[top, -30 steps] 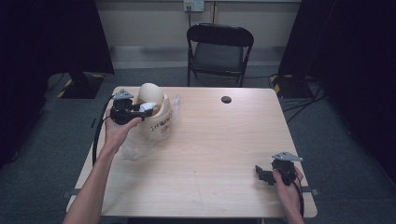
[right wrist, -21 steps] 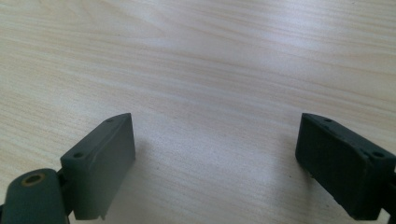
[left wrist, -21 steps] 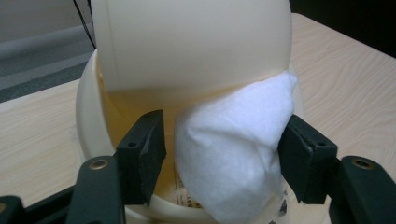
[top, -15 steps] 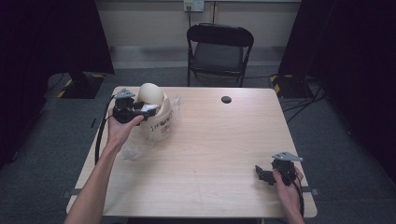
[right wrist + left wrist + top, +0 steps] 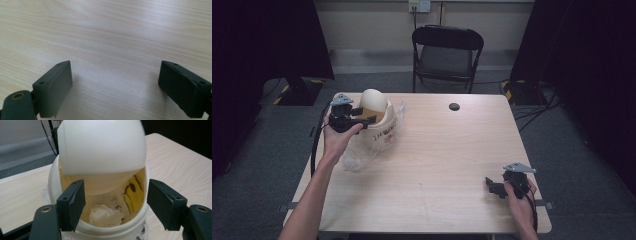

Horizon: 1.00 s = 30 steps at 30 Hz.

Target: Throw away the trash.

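Your work surface is a light wooden table (image 5: 432,165) with a pale, fine grain, rectangular, its long edge running left to right in front of you. At its far left stands a cream bin (image 5: 379,127) with a domed swing lid, upright, with dark writing on its side. Under and beside the bin lies crumpled clear plastic (image 5: 357,159), spilling toward your near left. At the far edge, a little right of centre, sits a small dark round object (image 5: 454,106), well apart from the bin. You see bare wood across the middle and near side.
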Tool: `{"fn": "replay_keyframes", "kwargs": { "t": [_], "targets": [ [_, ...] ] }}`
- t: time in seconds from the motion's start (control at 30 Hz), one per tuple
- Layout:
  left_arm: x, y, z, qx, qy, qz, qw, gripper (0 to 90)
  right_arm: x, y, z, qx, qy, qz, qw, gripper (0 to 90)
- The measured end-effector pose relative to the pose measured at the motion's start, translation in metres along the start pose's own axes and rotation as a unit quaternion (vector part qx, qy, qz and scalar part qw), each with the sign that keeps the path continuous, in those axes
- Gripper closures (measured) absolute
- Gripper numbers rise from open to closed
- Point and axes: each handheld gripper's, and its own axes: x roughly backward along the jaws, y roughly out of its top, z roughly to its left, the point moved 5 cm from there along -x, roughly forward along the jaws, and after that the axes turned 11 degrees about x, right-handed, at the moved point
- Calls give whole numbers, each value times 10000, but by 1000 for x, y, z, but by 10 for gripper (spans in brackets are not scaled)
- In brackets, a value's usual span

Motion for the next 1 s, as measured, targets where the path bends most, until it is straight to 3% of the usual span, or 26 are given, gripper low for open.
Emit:
{"fn": "replay_keyframes", "kwargs": {
  "t": [0.17,0.23,0.3,0.43,0.53,0.57,0.77,0.83,1.0],
  "targets": [
    [8,-3,-4,58,6,143,9999,294,0,0,0,5,-1,-1,10000,112],
    [13,-2,-7,-84,60,127,9999,290,0,0,0,8,4,0,10000,112],
    [17,-2,-9,-101,40,115,9999,273,0,0,0,8,3,-1,10000,112],
    [26,-5,-8,132,24,-33,9999,255,0,0,0,4,-1,-2,10000,112],
    [30,-14,-11,209,-30,-7,9998,233,0,0,0,4,5,1,10000,112],
    [31,-20,-11,138,15,104,9999,233,0,0,0,4,0,-1,10000,112],
    [37,-36,-12,122,-44,141,9998,220,0,0,0,5,4,1,10000,112],
    [41,-44,-12,76,34,98,9999,221,0,0,0,3,4,1,10000,112],
    [46,-58,-14,-38,27,281,9996,222,0,0,0,5,-1,-1,10000,112]
  ]
}}
